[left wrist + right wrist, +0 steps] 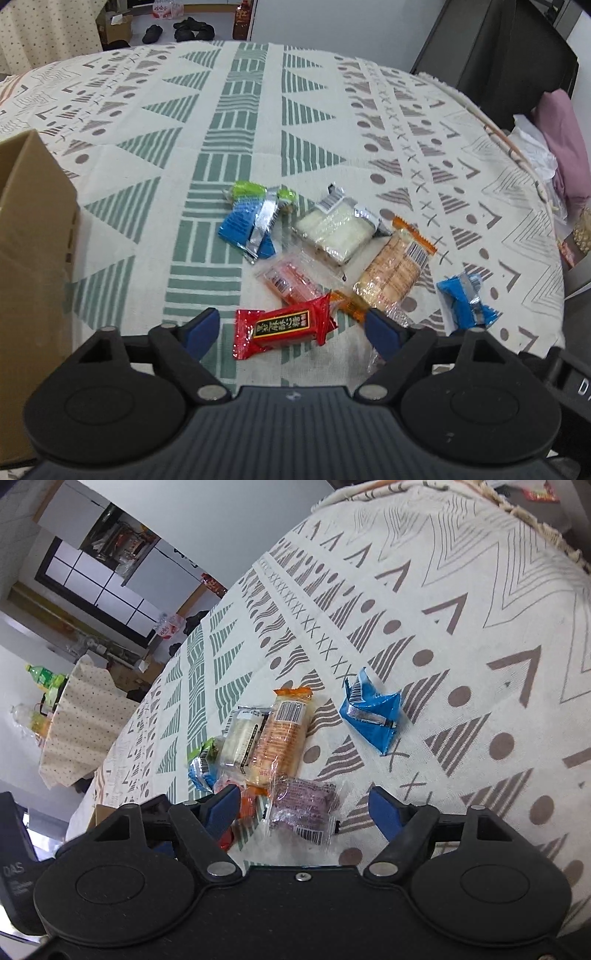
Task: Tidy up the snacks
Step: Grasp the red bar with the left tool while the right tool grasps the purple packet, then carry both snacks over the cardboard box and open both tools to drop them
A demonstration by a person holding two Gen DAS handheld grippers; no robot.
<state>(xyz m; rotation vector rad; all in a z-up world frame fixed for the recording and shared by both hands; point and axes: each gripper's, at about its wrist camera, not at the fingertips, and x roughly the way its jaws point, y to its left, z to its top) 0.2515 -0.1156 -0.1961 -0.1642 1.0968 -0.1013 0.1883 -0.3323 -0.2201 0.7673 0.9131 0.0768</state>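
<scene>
Evidently both pickups are starting: on the cloth-covered counter, beside a cardboard box, left claw straddles a red packet, spread, while right claw brackets a purple packet, spread; both must pinch next.

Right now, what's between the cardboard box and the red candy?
Nothing but bare patterned tablecloth. The left wrist view shows the cardboard box at the table's left edge and the red candy with no snack between them.
</scene>
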